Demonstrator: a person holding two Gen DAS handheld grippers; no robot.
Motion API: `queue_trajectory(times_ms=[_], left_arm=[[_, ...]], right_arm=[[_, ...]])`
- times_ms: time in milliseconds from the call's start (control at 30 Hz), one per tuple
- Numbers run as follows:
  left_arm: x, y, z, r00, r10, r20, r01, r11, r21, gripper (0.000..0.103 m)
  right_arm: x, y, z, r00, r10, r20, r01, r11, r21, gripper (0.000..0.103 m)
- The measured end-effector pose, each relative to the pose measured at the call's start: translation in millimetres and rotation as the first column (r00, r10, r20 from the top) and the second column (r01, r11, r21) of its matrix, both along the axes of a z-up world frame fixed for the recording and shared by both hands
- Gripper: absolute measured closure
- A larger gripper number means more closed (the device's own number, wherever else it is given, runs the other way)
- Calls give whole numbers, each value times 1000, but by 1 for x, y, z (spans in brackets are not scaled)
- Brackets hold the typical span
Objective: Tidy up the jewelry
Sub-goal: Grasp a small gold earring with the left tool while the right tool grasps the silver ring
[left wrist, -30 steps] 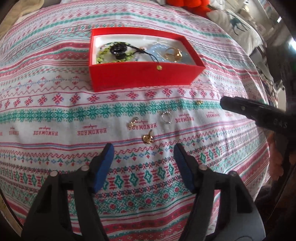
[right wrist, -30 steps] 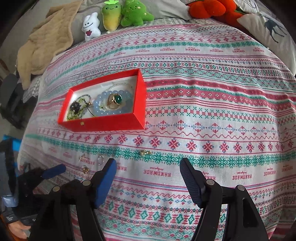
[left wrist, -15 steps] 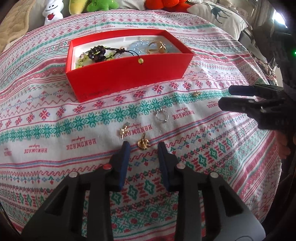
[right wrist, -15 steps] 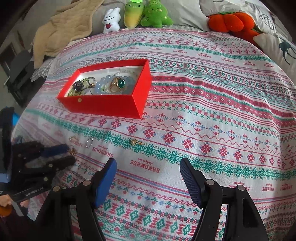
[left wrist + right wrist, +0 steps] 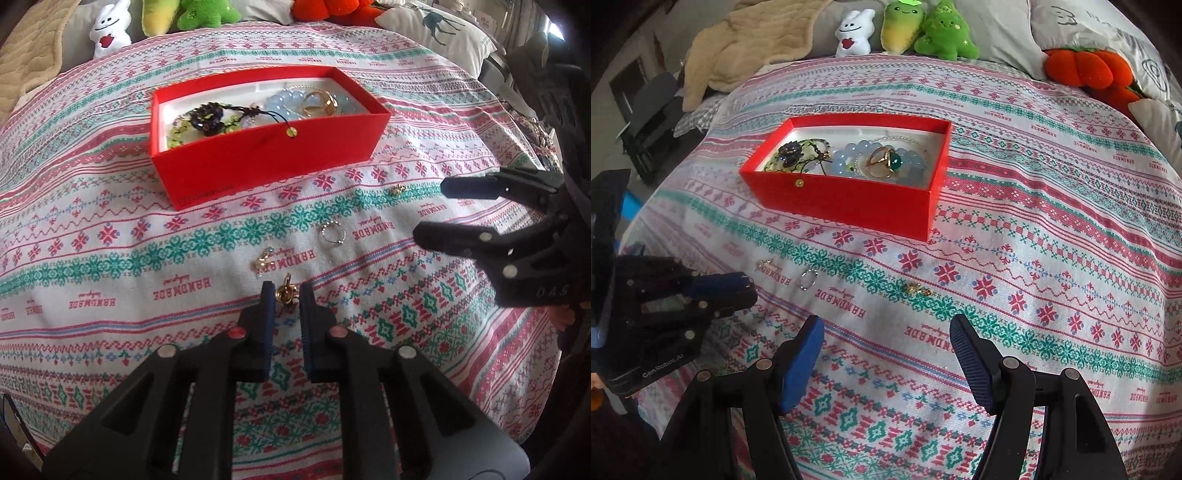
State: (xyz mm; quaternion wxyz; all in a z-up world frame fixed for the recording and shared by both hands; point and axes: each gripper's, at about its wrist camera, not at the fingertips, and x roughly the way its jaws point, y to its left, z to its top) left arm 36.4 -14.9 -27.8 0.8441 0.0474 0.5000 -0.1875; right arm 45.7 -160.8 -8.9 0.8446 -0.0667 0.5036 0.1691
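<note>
Change since earlier: my left gripper had narrowed its jaws from a wide spread and moved up to the gold earring, which a second before lay well ahead of the tips.

Left wrist view, left gripper: low centre of the frame, jaws narrow, the blue pads just either side of the gold earring; I could not tell whether they were already touching it.

Left wrist view, loose pieces: a second gold earring lay just above and left of the tips, a silver ring further up and to the right, and a small gold stud higher still, near the green band of the patterned cloth.

Left wrist view, red box: upper centre, open, holding a dark beaded bracelet, pale blue beads and gold rings.

Left wrist view, right gripper: at the right edge, fingers apart, held above the cloth.

Right wrist view, right gripper: bottom of the frame, jaws wide and holding nothing, the small gold stud just above the gap.

Right wrist view, left gripper: at the left edge, fingers nearly together; the earring was hidden there.

Right wrist view, other items: silver ring left of centre, red box above centre with a green-stoned gold ring inside, plush toys along the top.
</note>
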Motion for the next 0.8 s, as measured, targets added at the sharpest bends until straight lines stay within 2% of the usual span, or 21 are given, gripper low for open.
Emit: queue_trajectory(times_ms=[67, 167, 300, 333, 400, 600, 800], left_arm=[[0, 5, 3, 1000, 16, 3, -16, 1000, 6, 89], [-2, 13, 6, 999, 40, 3, -40, 999, 23, 89], [-4, 23, 7, 998, 66, -7, -65, 996, 53, 89], [-4, 25, 6, 997, 71, -12, -70, 996, 56, 89], [-6, 29, 6, 997, 80, -20, -78, 995, 56, 89], [-11, 39, 6, 995, 90, -33, -88, 995, 41, 89], [-12, 41, 6, 995, 91, -40, -89, 995, 35, 89]], right_arm=[[0, 8, -2, 1000, 23, -1, -23, 1000, -1, 32], [-2, 25, -5, 998, 66, -6, -66, 998, -4, 38], [-1, 46, -17, 992, 116, -51, -115, 993, 6, 54], [0, 50, -21, 991, 121, -61, -121, 993, 0, 55], [0, 58, -26, 991, 122, -48, -123, 992, -24, 56], [11, 67, -30, 995, 104, -12, -104, 994, -40, 70], [15, 77, -32, 993, 117, 16, -115, 990, -82, 77]])
